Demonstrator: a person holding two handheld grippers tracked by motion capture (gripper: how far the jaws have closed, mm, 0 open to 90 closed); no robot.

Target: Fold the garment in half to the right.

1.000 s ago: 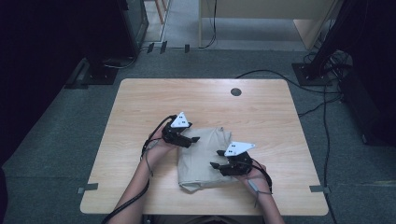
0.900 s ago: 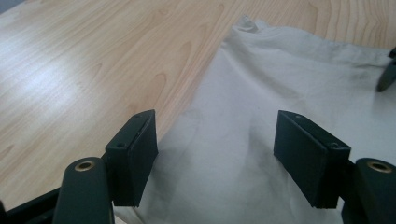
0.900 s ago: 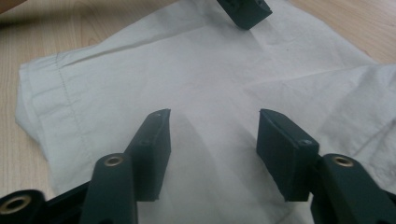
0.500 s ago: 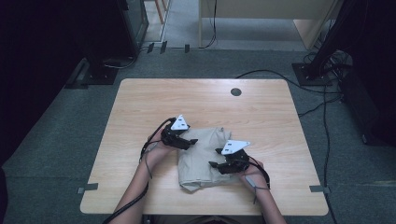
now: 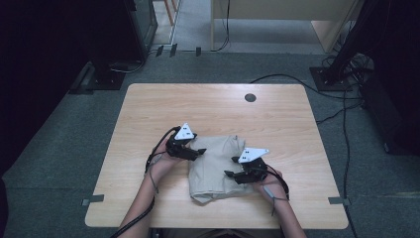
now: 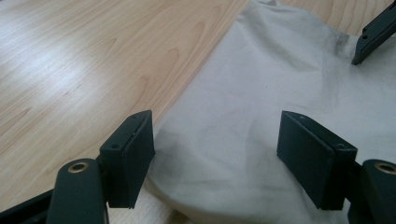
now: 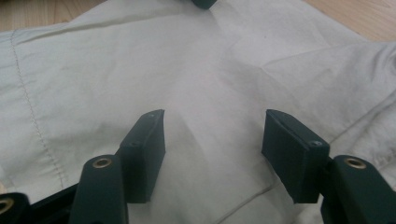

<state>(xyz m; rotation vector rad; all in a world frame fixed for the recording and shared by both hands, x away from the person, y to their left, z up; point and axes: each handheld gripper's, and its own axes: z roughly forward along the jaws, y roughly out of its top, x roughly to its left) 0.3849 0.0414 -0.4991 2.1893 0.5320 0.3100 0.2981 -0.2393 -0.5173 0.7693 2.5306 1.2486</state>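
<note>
1. A folded beige cloth (image 5: 218, 166) lies on the wooden worktop (image 5: 148, 109), near the middle of its front edge.
2. The left gripper (image 5: 198, 152) sits at the cloth's left edge, its jaws wide apart, holding nothing.
3. The right gripper (image 5: 232, 168) is over the cloth's right side. Its jaws have just been opening, with flat cloth under them.

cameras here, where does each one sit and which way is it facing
High view: above the person's side, looking forward and down on the table; forearms, left gripper and right gripper show.
Left gripper view: rides the left gripper, looking along its open jaws at the cloth's edge.
Right gripper view: rides the right gripper, jaws open over cloth.
Shared: the beige folded cloth.
</note>
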